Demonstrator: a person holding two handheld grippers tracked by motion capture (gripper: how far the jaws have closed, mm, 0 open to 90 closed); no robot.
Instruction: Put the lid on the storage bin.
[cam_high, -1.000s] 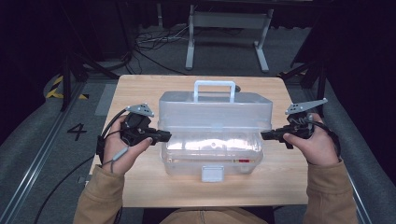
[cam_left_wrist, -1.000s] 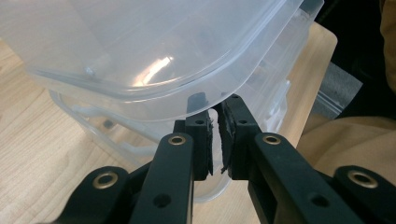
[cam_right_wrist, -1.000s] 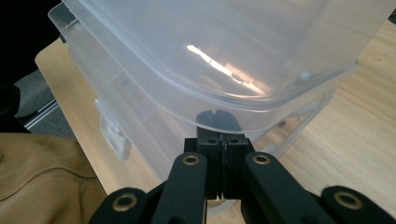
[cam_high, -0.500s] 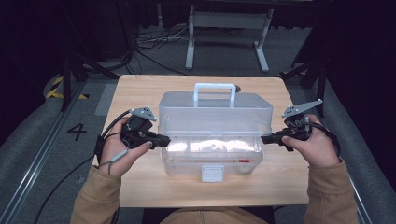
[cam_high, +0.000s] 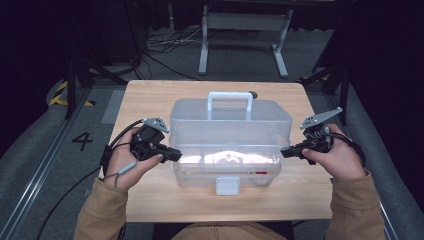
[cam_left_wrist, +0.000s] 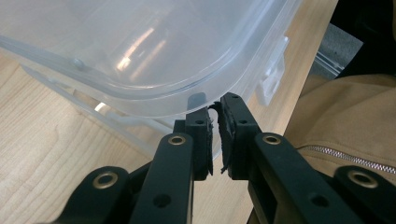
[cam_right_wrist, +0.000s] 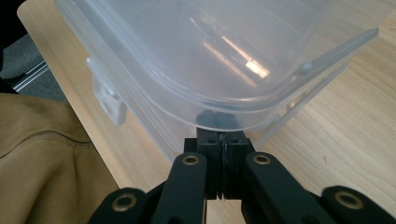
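Clear plastic box (cam_high: 230, 145) at mid-table (cam_high: 150, 95), lid slightly raised. Left gripper (cam_high: 175, 154) nearly closed at lid's left edge; right gripper (cam_high: 286, 152) pressed together under right edge. Best lifted evenly from both ends, slowly, keeping lid level and front latch (cam_high: 227, 186) free.

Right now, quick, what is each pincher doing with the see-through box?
Left gripper: nearly closed, tips under the lid's rim; a grip cannot be told.
Right gripper: shut, tips tucked under the lid's rim.

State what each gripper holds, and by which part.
Both pinch the clear box's lid by its rim: left gripper at one end, right gripper at the other.
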